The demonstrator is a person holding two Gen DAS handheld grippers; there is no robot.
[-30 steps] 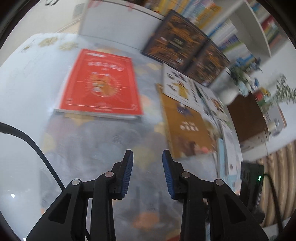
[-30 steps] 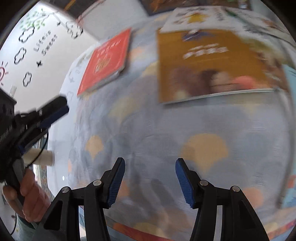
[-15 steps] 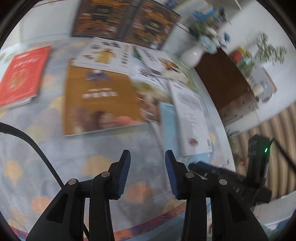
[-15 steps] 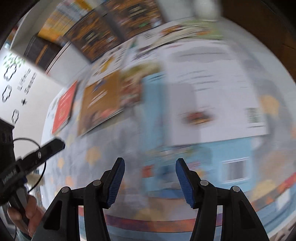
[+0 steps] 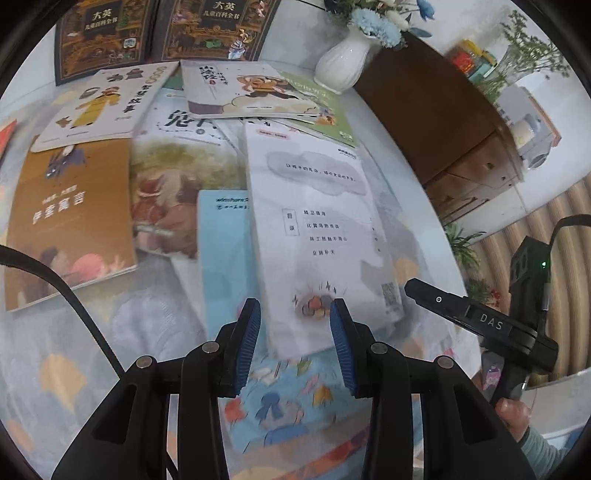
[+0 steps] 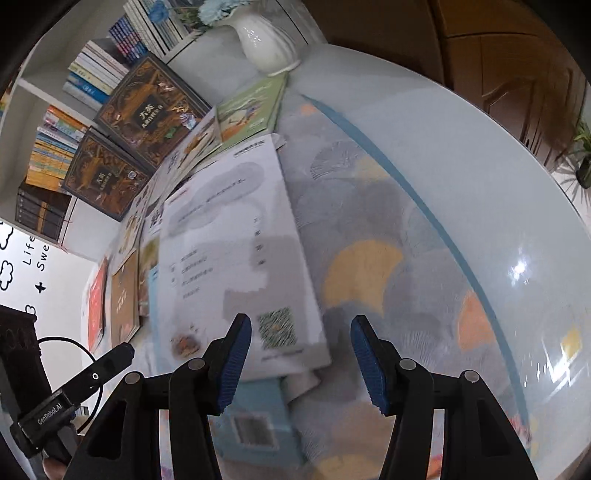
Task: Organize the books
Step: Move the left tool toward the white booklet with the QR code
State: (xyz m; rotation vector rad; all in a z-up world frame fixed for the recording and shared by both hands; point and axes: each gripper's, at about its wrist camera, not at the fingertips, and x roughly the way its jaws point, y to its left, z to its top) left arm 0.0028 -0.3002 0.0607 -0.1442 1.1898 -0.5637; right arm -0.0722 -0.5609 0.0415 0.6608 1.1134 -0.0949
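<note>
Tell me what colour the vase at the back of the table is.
White, with ribbed sides. The vase shows best in the left wrist view.

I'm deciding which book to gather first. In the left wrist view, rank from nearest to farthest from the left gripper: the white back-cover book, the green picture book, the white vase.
From the left gripper:
1. White back-cover book, just ahead.
2. Green picture book, beyond, right.
3. White vase, far right.

Books lie flat, overlapping, scattered. White back-cover book [image 5: 317,236] on top, QR code at near corner, overlaps light-blue book [image 5: 225,258]. Brown book [image 5: 66,221] to the left; green book [image 5: 321,107] far side. Two dark encyclopedias [image 5: 155,33] stand upright behind.
</note>
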